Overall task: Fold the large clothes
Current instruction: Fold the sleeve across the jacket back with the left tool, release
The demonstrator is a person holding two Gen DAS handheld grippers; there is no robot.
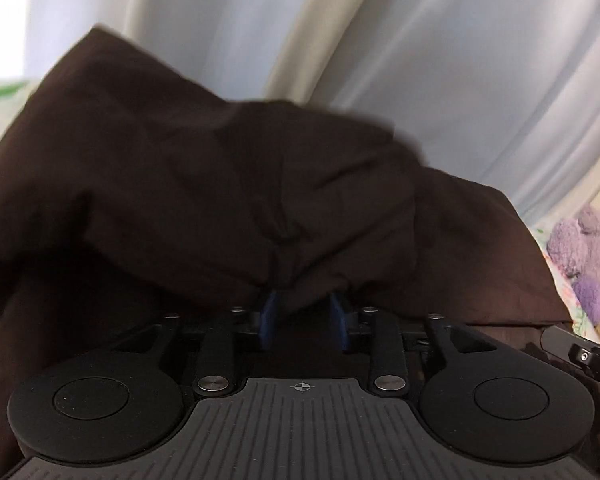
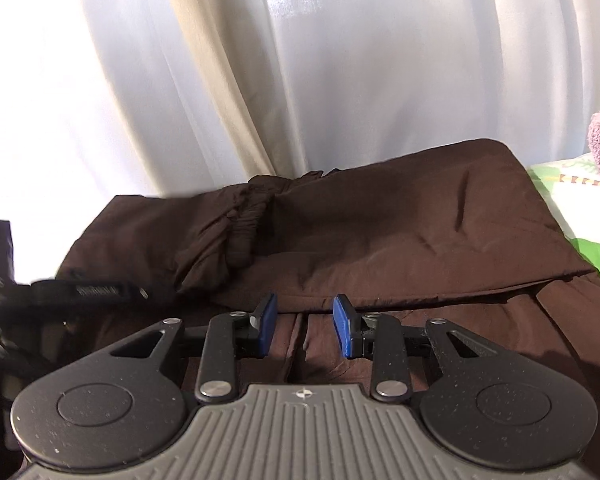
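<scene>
One brown garment [image 2: 380, 232], two claws, one purple plush [image 1: 584, 256].

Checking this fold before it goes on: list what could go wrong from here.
1. The dark brown fabric garment drapes over the left gripper, hiding its fingertips; it may snag and drag the fold open.
2. The right gripper hovers open, pinning nothing, so the folded layer may slide.
3. The bunched elastic cuff could leave a lump.
</scene>
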